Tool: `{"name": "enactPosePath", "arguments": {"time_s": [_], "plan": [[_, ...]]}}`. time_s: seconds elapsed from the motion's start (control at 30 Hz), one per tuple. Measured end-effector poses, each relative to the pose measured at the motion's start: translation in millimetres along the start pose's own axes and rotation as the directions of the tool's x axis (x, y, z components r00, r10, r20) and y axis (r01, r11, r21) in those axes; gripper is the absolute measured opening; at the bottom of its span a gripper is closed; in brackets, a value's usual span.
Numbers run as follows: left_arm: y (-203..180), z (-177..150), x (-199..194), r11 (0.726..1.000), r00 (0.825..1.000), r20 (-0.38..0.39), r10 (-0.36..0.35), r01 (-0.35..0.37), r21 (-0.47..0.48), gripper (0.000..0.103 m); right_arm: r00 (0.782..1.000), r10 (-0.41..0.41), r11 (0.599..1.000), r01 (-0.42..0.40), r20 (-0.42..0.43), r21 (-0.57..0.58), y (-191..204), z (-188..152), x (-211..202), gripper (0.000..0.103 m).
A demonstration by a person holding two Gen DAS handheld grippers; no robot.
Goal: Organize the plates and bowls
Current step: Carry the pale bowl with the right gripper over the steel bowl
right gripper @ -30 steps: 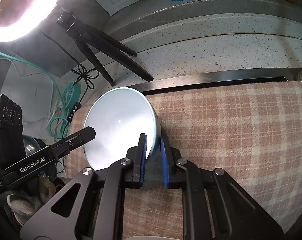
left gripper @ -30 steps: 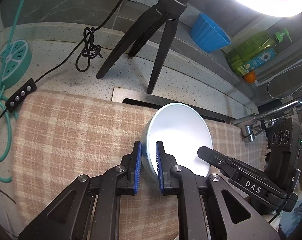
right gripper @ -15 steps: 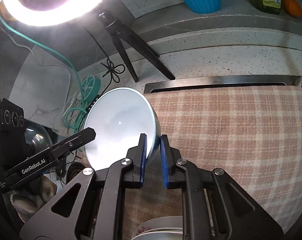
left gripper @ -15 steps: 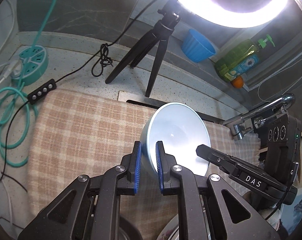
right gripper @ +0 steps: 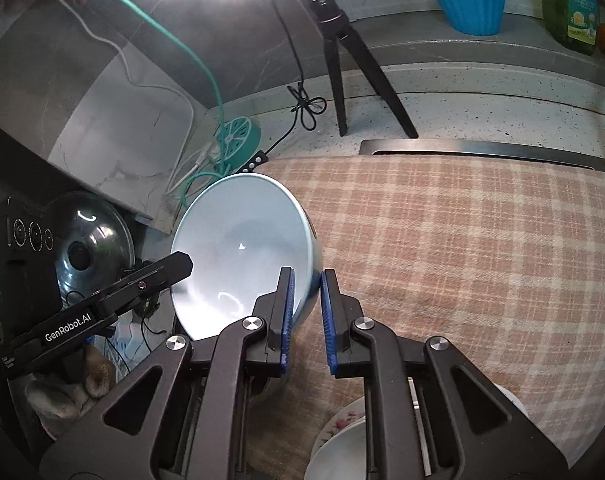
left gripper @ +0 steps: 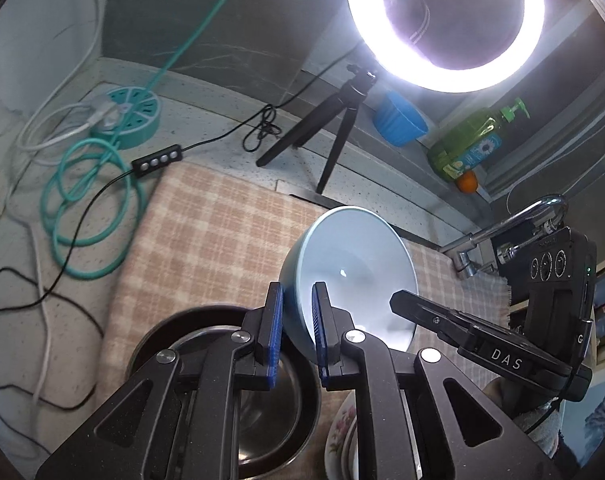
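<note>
Both hand-held grippers clamp one pale blue bowl (left gripper: 350, 264)
Left hand-held gripper (left gripper: 296, 336) grips its seven-o'clock rim, right hand-held gripper (right gripper: 305, 320) its five-o'clock, above the checked cloth (right gripper: 462, 240)

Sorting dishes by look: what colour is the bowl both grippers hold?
Pale blue bowl, clearest in the right wrist view.

"DAS" on right claw (left gripper: 398, 306); "GenRobot.AI" on left claw (right gripper: 182, 264).
</note>
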State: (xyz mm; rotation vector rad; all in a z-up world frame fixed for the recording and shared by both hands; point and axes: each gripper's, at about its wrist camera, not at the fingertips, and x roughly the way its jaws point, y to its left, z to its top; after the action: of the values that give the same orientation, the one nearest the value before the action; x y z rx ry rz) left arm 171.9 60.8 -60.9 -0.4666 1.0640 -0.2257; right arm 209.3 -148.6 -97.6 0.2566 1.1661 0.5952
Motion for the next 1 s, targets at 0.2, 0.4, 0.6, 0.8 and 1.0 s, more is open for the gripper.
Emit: {"name": "enactPosePath", "arguments": {"time_s": [0.2,0.4,0.6,0.8,1.0], "plan": [[19.9,-18.9,-22.4,0.999,1.000,0.014,0.006,-0.005,-0.037,0.013,0.999,0.026,0.999,-0.027,-0.036,-0.030,21.0,-17.8,7.7,0.014],[37.2,-37.3,-33.6,0.997,1.000,0.011,0.019,-0.019,-0.069,0.013,0.997,0.033,0.997,-0.038,-0.072,-0.064,38.7,-32.0,14.9,0.014],[49.5,-51.0,-41.4,0.994,1.000,0.016,0.020,-0.018,-0.105,0.013,0.995,0.026,0.995,-0.035,-0.096,-0.091,49.0,-41.4,20.4,0.014],[54.7,-61.7,-45.1,0.994,1.000,0.013,0.022,-0.020,-0.111,0.013,0.994,0.019,0.994,-0.030,-0.108,-0.106,54.4,-48.3,23.3,0.014],[61.1,-67.3,-42.6,0.991,1.000,0.000,0.021,-0.021,-0.130,0.013,0.992,0.004,0.993,-0.018,-0.123,-0.115,56.8,-52.5,30.3,0.014]]}}
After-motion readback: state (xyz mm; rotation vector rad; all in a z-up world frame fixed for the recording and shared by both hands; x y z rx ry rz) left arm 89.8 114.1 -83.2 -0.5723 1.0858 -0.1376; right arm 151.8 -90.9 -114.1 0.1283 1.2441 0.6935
